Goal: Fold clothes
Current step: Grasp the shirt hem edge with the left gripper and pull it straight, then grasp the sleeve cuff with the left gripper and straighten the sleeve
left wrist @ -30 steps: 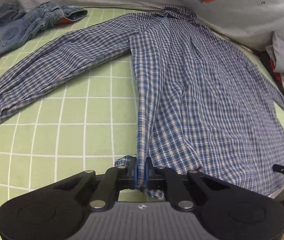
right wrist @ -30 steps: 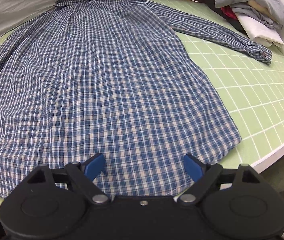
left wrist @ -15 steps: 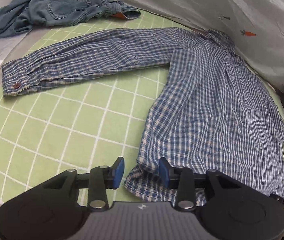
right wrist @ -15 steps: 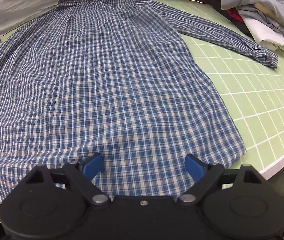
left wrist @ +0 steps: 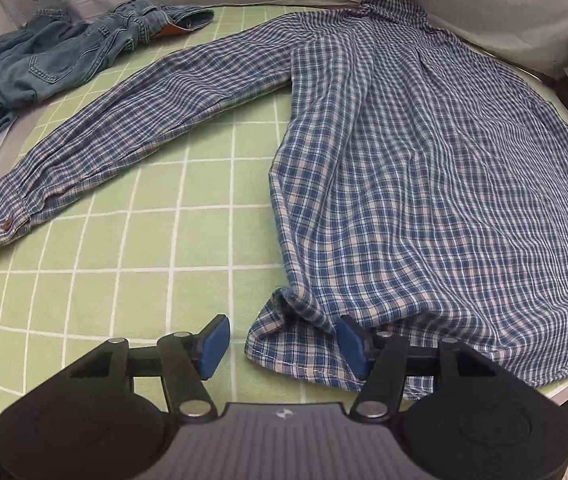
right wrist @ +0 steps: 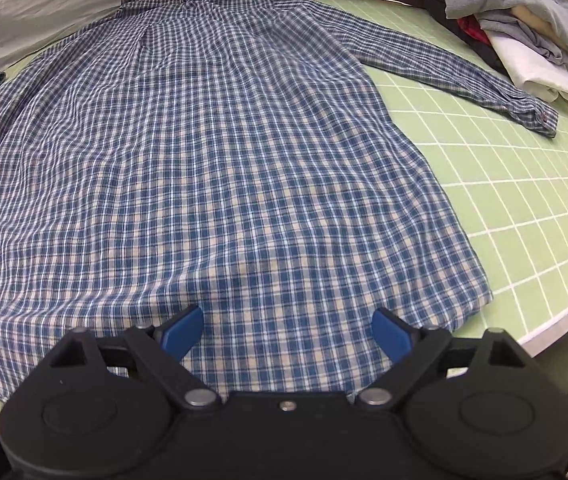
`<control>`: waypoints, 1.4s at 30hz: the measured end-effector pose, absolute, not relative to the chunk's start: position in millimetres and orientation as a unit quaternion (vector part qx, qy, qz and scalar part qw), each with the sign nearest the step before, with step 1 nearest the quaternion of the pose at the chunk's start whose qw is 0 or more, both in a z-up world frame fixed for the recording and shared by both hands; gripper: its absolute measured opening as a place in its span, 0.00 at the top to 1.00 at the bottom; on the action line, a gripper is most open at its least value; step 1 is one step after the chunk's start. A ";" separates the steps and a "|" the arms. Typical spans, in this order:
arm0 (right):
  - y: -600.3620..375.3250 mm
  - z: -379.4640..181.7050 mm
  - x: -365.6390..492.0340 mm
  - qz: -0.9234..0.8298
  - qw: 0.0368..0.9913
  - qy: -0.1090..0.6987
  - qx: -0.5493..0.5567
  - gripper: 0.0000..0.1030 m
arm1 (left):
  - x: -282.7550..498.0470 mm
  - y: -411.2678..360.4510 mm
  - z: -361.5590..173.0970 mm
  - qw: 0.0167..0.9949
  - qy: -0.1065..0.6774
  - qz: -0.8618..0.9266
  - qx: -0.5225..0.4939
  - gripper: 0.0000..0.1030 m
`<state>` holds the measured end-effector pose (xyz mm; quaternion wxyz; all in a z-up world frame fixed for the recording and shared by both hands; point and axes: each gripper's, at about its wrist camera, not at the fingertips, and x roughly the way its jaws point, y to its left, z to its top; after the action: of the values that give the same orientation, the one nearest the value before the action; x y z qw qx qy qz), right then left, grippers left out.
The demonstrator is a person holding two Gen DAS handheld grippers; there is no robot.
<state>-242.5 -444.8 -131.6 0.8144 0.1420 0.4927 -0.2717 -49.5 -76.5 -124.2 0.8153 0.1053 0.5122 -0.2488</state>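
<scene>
- The plaid shirt (left wrist: pixel 424 184) lies spread flat on the green gridded mat (left wrist: pixel 123 272), collar toward the top of both frames and hem toward the bottom. Its long axis therefore runs from the grippers straight away up the picture.
- Its left sleeve (left wrist: pixel 131 128) stretches out to the lower left of the left wrist view. The other sleeve (right wrist: pixel 464 76) reaches to the right edge of the right wrist view.
- The left gripper (left wrist: pixel 279 346) has its fingers spread wide apart and holds nothing. The rumpled hem corner (left wrist: pixel 284 340) of the shirt lies in the gap between them, at bottom centre of the frame.
- The right gripper (right wrist: pixel 286 334) is likewise wide apart and empty, hovering over the middle of the hem at the bottom of its view.
- Judgement: the shirt is unfolded, so both grippers sit at the hem end, and the left one is nearer to the bunched corner and the long side edge.
- A heap of jeans (left wrist: pixel 55 64) lies at the upper left of the left view, and a pile of other clothes (right wrist: pixel 516 20) at the upper right of the right view, both clear of the shirt body.
</scene>
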 end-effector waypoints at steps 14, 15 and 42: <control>-448.7 -135.9 -241.3 -0.274 0.804 0.498 0.173 0.00 | -57.6 -82.7 -132.2 0.812 0.502 -0.270 0.126 0.24; -448.6 -135.9 -241.1 -0.274 0.804 0.498 0.174 0.00 | -56.2 -84.4 -133.2 0.813 0.502 -0.265 0.130 0.24; -447.3 -119.0 -210.3 -0.260 0.776 0.557 0.144 0.00 | -55.8 -30.6 -114.0 0.816 0.558 -0.151 0.034 0.42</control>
<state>-210.3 -447.3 -119.0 0.7757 0.1437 0.5569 -0.2598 -55.8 -30.6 -114.0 0.8155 0.0341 0.5576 -0.1512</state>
